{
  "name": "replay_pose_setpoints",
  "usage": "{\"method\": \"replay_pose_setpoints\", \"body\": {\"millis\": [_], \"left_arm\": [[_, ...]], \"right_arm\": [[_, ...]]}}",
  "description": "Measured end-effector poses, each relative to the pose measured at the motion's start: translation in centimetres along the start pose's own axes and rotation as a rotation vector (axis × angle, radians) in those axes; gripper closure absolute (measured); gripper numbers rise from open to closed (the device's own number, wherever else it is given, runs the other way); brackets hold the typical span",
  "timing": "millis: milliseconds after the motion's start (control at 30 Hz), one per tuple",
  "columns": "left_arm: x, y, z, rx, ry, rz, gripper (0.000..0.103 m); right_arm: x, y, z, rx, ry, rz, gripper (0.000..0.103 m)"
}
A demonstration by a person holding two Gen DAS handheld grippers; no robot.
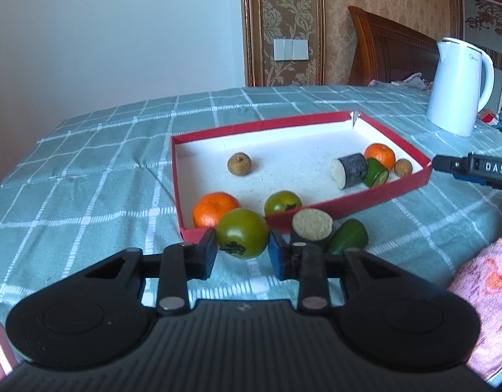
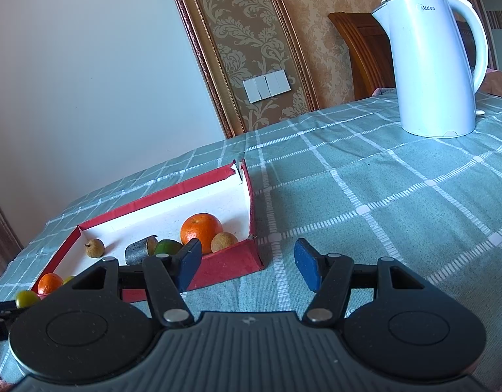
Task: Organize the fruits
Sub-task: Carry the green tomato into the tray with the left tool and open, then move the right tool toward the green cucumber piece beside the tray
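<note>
My left gripper (image 1: 242, 241) is shut on a green persimmon-like fruit (image 1: 243, 228), its pads pressing both sides, just in front of the near wall of the red tray (image 1: 349, 202). Inside the tray lie two oranges (image 1: 215, 209) (image 1: 380, 155), another green fruit (image 1: 282, 202), two brown longans (image 1: 239, 163), a dark cane piece (image 1: 350, 170) and a green slice (image 1: 376, 173). A second cane piece (image 1: 311, 223) and a green fruit (image 1: 349, 236) lie on the cloth outside. My right gripper (image 2: 247, 263) stands open and holds nothing, beside the tray's right corner (image 2: 254, 254).
A white kettle (image 2: 433, 65) stands on the checked green tablecloth (image 2: 365, 196), far right of the tray. A pink cloth (image 1: 482, 294) shows at the right edge of the left wrist view. The wall and a wooden headboard lie behind the table.
</note>
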State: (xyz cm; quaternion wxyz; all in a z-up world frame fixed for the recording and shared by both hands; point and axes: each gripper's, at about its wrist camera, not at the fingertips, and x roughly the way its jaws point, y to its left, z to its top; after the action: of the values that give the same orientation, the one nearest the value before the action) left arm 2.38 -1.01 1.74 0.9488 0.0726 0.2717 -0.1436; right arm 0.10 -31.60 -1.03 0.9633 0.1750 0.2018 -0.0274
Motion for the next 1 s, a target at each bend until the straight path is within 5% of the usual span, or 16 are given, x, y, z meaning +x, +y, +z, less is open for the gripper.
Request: {"method": "replay_pose_setpoints", "body": {"millis": [367,400,500,533,733,1000], "left_arm": [[3.2,0.2,4.7,0.007,-0.045,0.053,0.072],[3.4,0.3,4.7,0.006,-0.045,0.070,0.067],[3.1,0.3,4.3,0.010,-0.075,0.124,0.023],[2.9,0.4,4.1,0.007,-0.085,0.133,0.017],[1.3,1.5,1.9,-0.056,-0.085,0.174,0.000],[1.0,4.5,-1.0,-0.224,-0.074,0.210,0.000]], "right_arm": [[0.1,0.0,0.0,0.014,0.001,0.003,0.040],[0.1,-0.1,0.0,0.015,0.002,0.004,0.040],[0.2,-0.1,0.0,0.018,0.003,0.006,0.040],[0.1,-0.1,0.0,0.020,0.003,0.007,0.040],[0.2,-0.2,0.0,0.022,0.003,0.009,0.040],[0.1,-0.2,0.0,0.020,0.003,0.008,0.038]]}}
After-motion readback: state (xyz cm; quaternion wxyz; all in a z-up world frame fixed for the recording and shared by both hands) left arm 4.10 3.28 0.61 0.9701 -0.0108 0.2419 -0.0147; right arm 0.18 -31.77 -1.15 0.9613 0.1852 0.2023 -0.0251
